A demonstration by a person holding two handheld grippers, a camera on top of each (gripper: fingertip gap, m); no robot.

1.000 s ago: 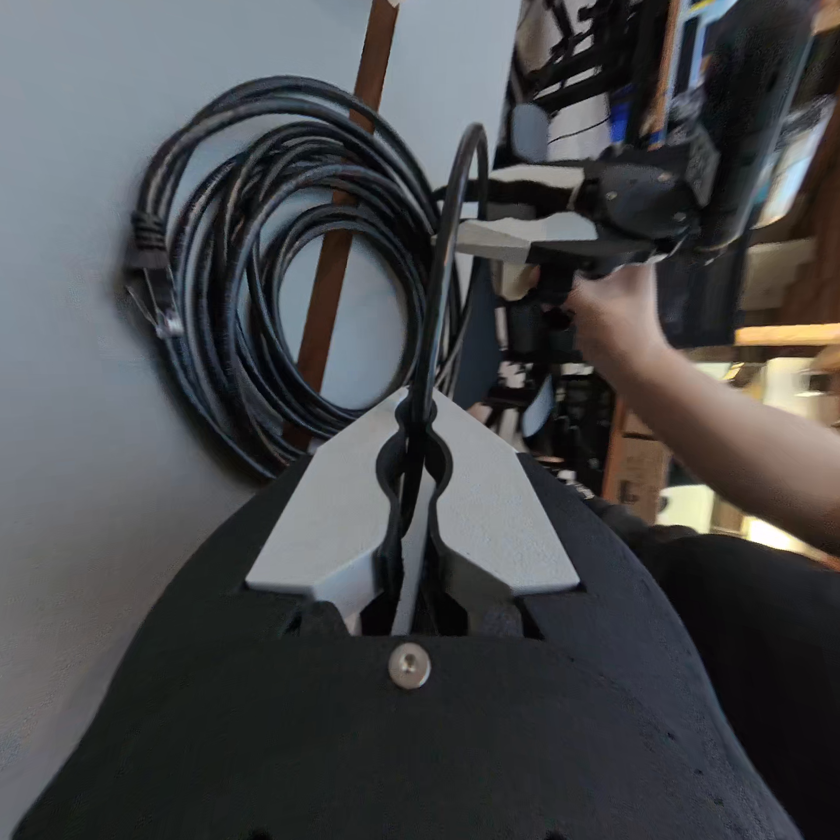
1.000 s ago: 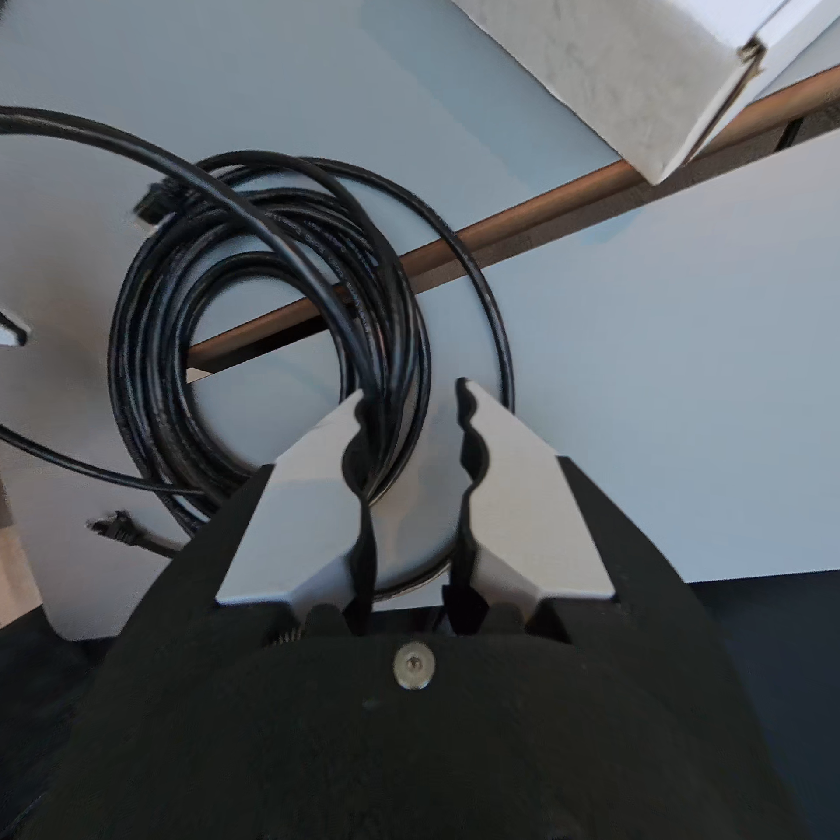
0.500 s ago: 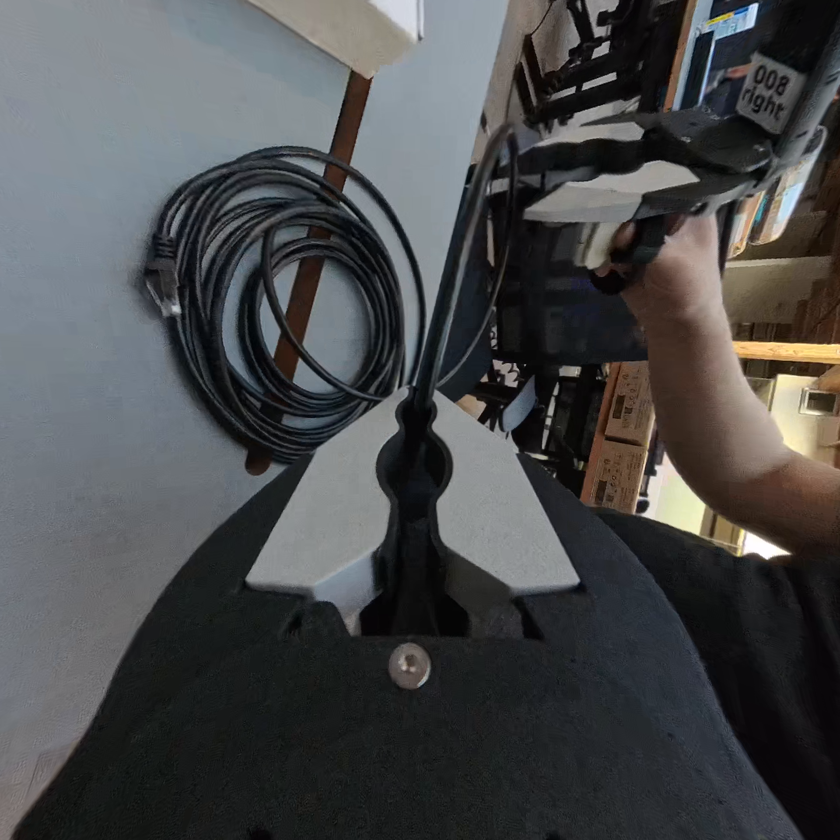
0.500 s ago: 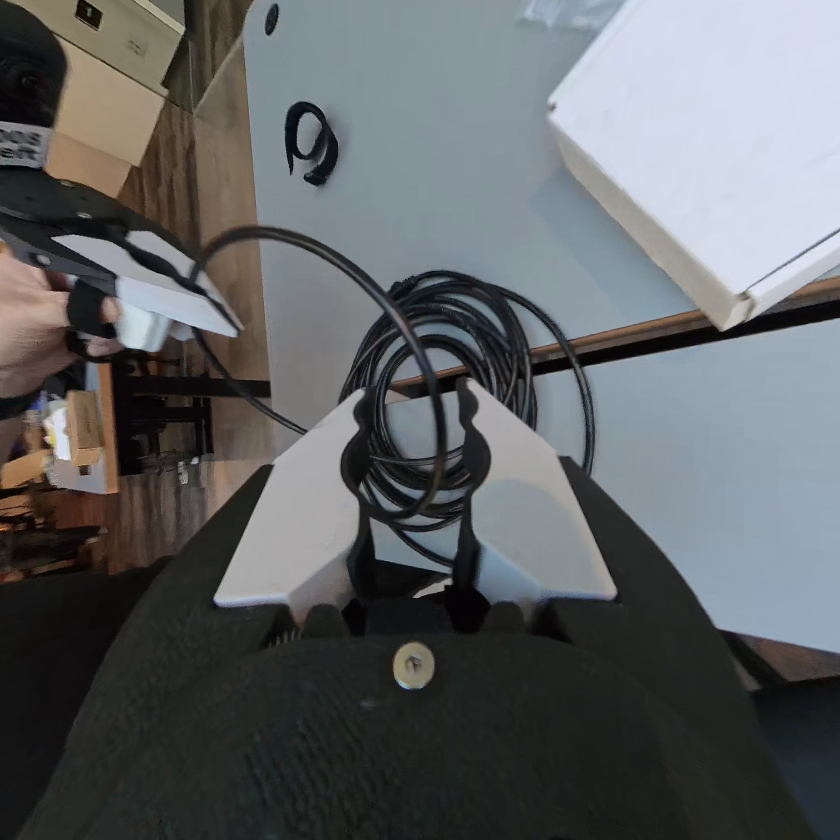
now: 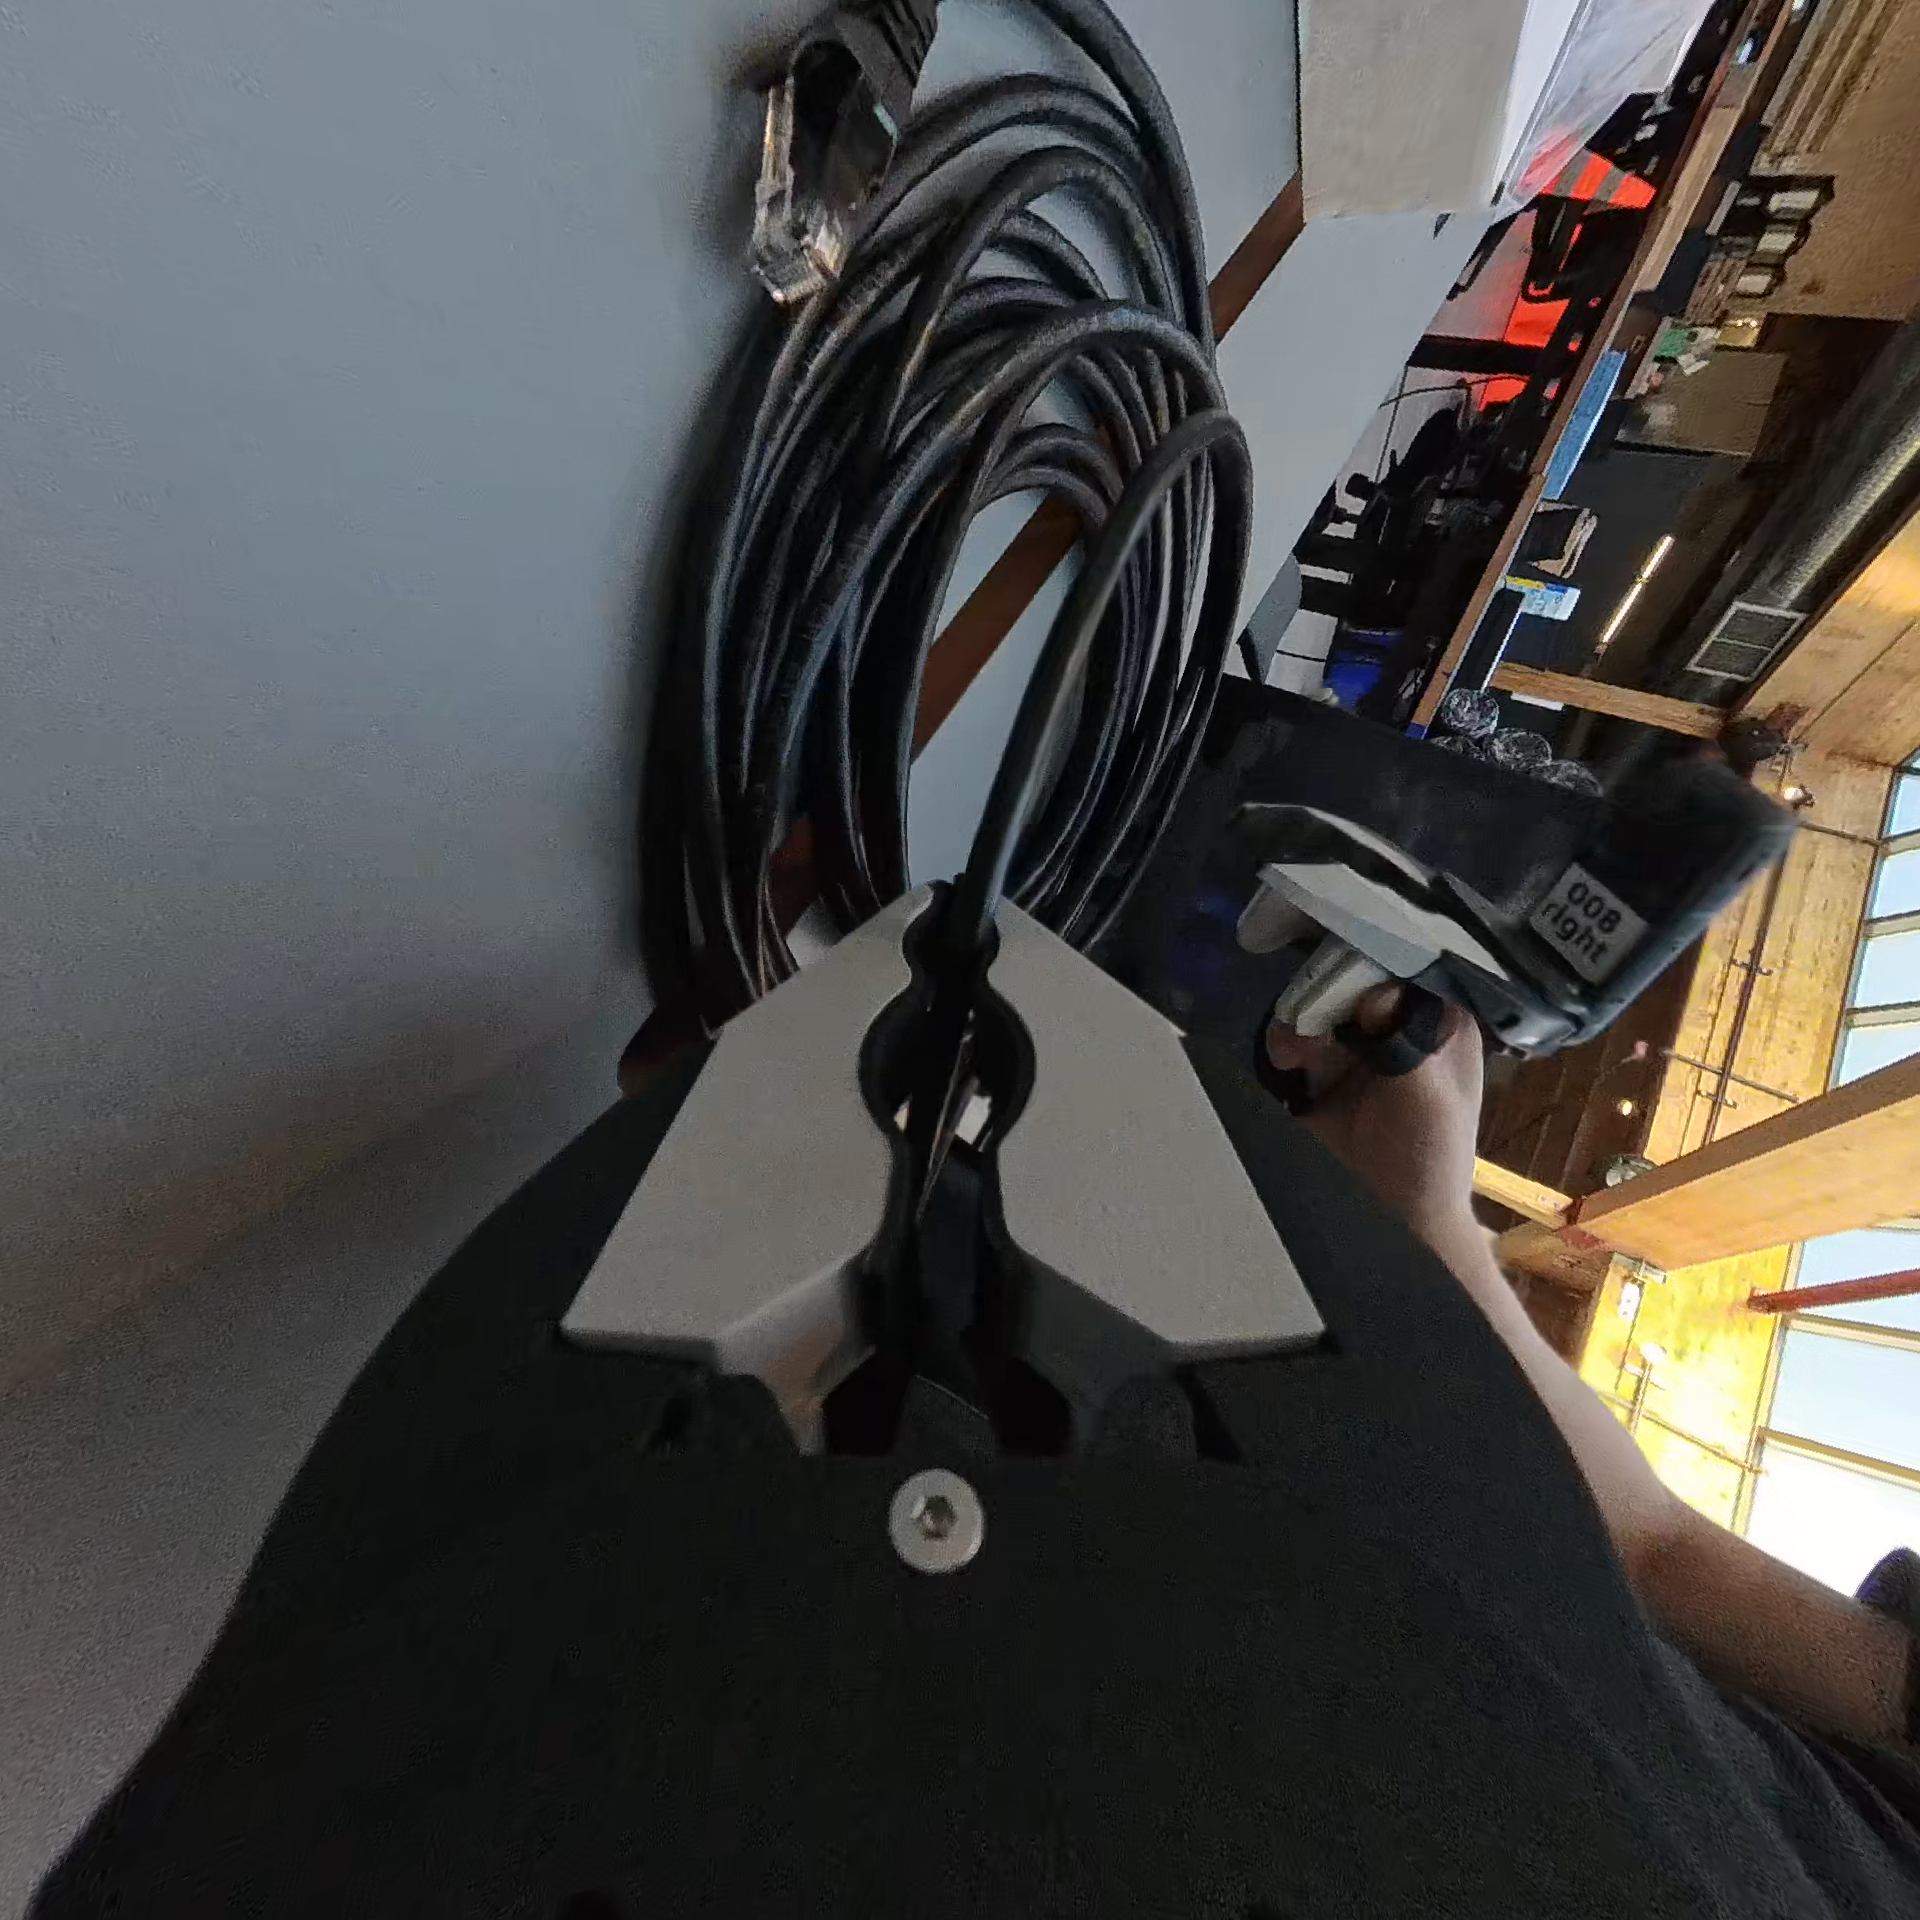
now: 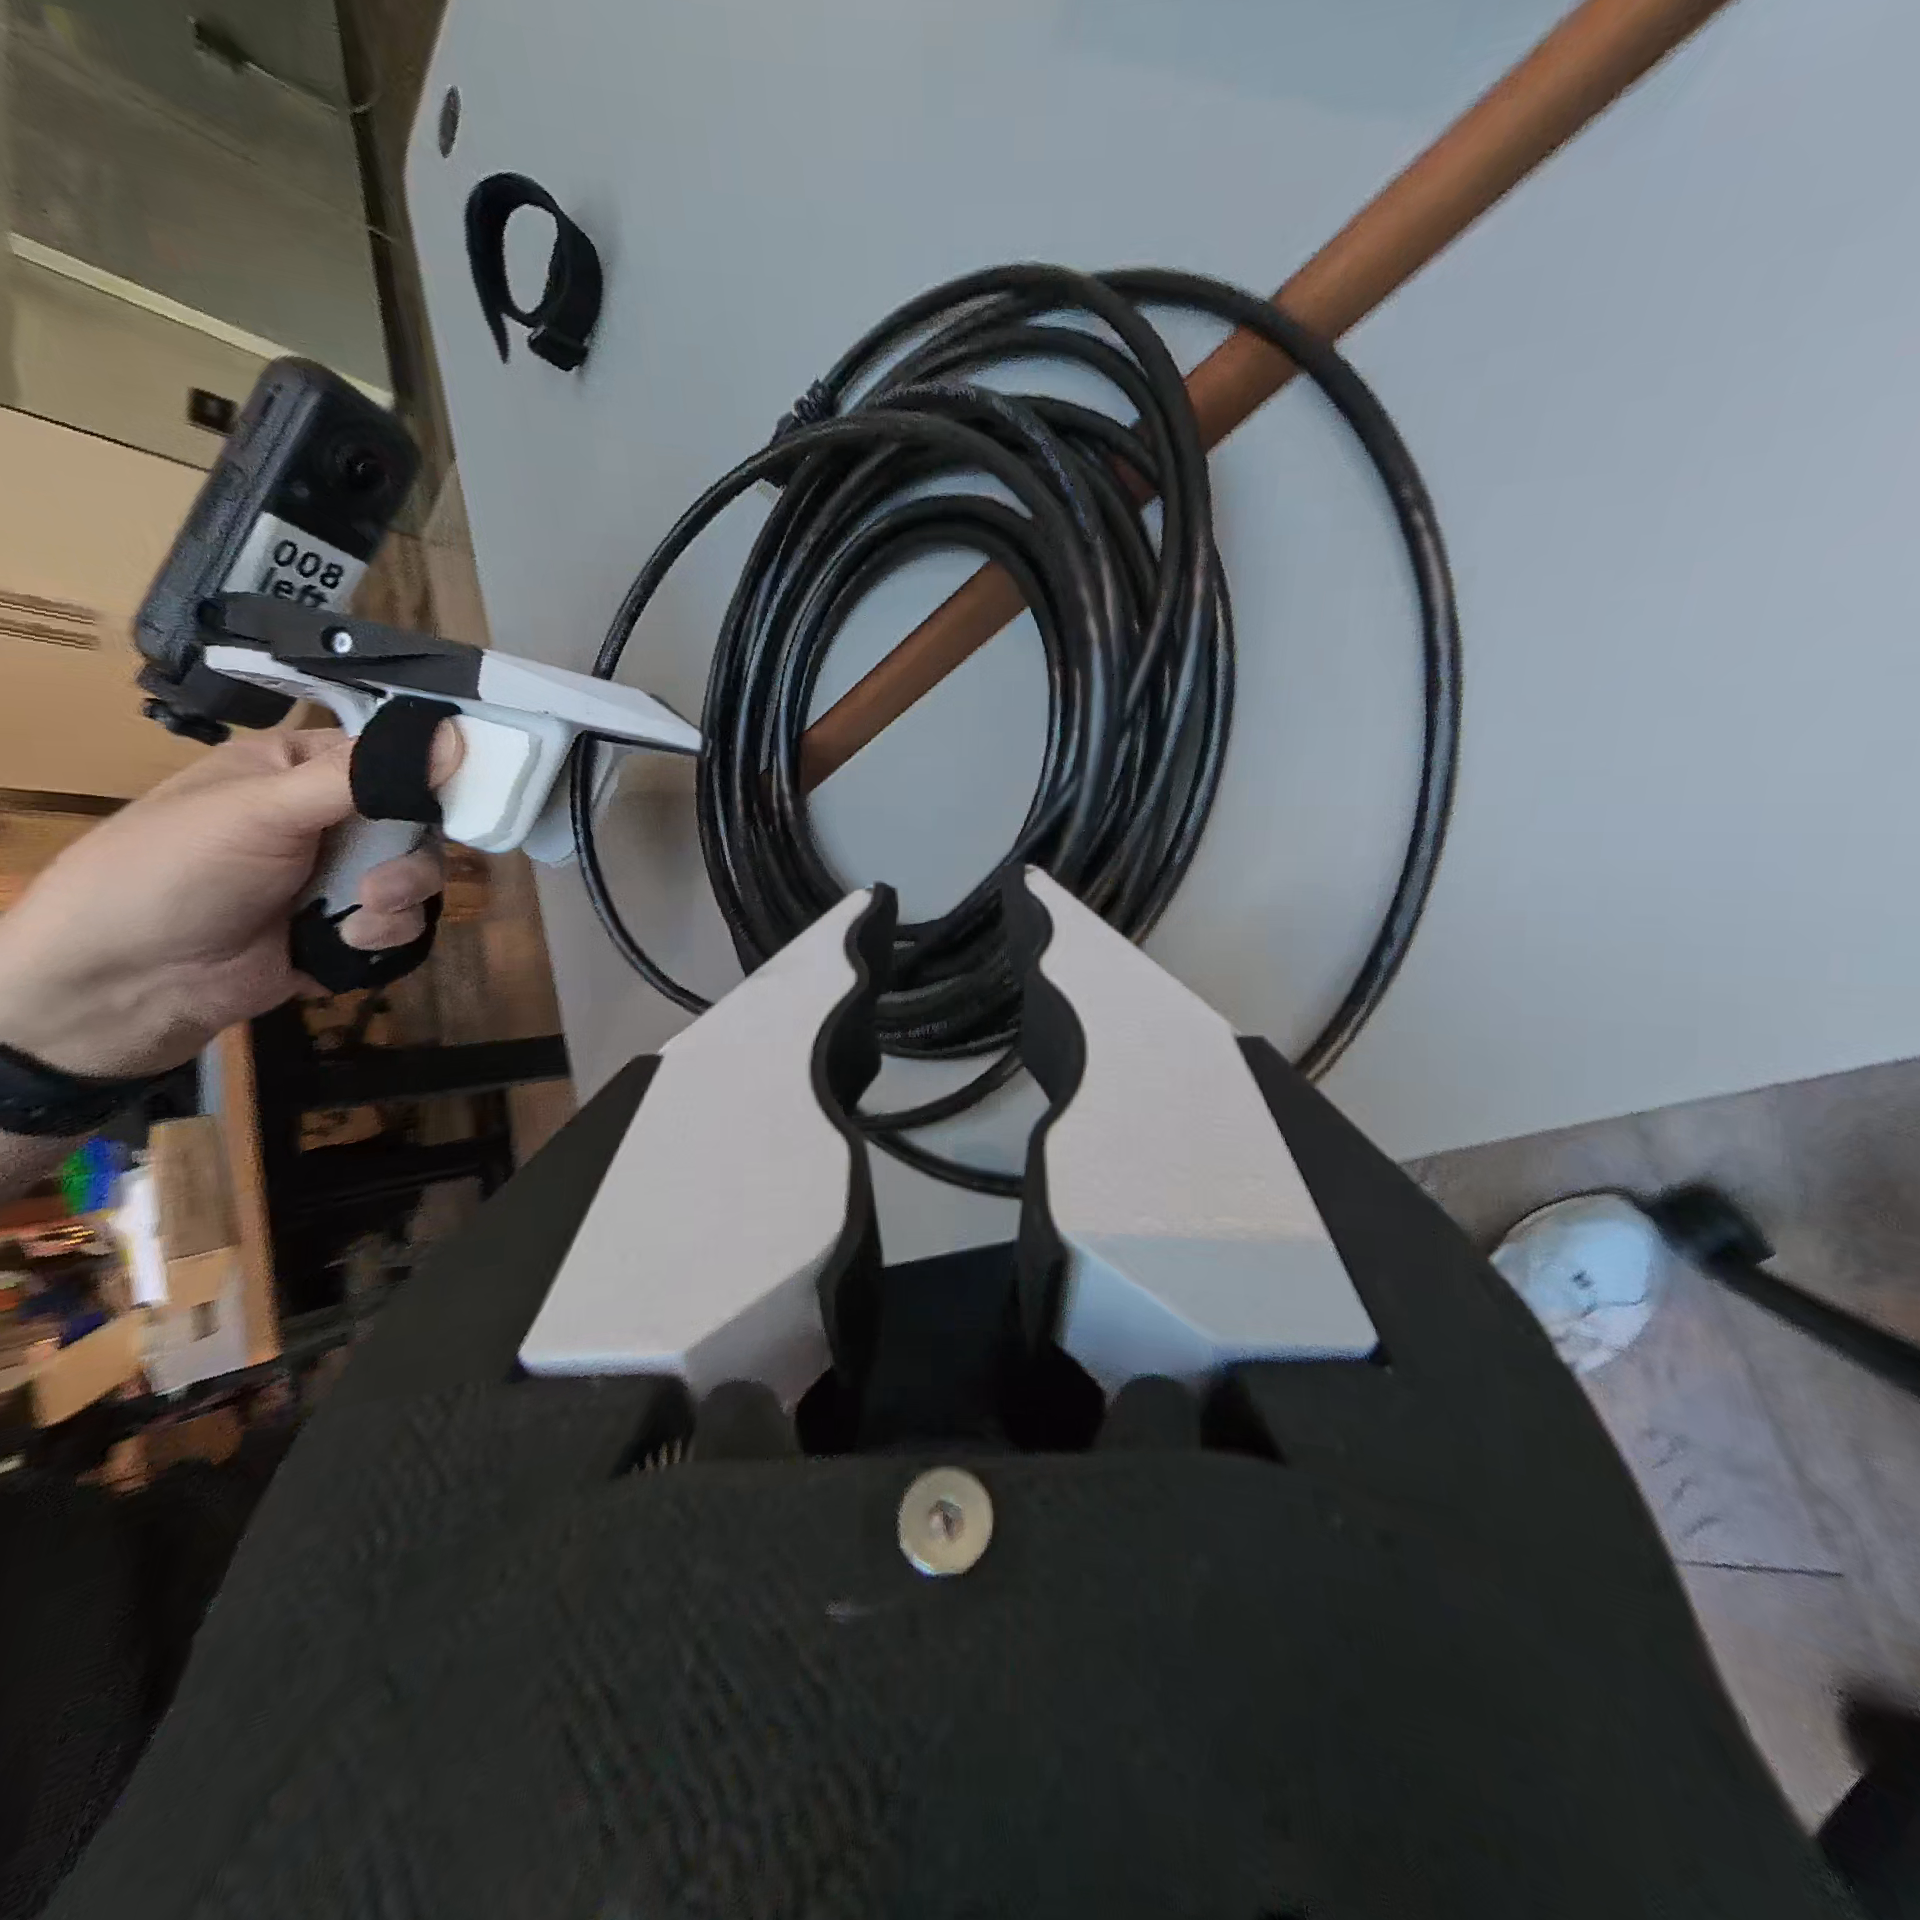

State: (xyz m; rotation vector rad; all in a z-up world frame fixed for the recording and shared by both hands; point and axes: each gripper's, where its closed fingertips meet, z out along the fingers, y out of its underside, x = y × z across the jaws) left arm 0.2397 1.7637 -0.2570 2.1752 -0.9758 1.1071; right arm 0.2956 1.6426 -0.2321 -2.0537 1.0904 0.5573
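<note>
The left gripper (image 5: 951, 914) is holding its jaws nearly shut on one thin black strand (image 5: 1101, 582) of the cable, which is arching up from the fingertips and curving back toward the coil. The right gripper (image 6: 951, 904) is holding its jaws partly open and is gripping nothing; the lower edge of the cable coil (image 6: 987, 623) is showing through the gap, and it cannot be told whether the coil is lying between the fingertips or just beyond them. Compared with half a second ago, the loop that was passing between the right jaws is no longer there, and both grippers are now sitting much closer to the coil; in the left wrist view the right gripper has dropped from high in the picture to a position beside the left gripper, apart from the strand. The coil is lying flat on the grey tabletop (image 6: 1558, 520), across a brown strip (image 6: 1455, 208), with a clear plug (image 5: 821, 177) resting on its far side. Farther off, a black strap (image 6: 535, 270) is lying alone on the tabletop, and a white box (image 5: 1392, 104) is sitting beyond the coil; its contents are not visible.
</note>
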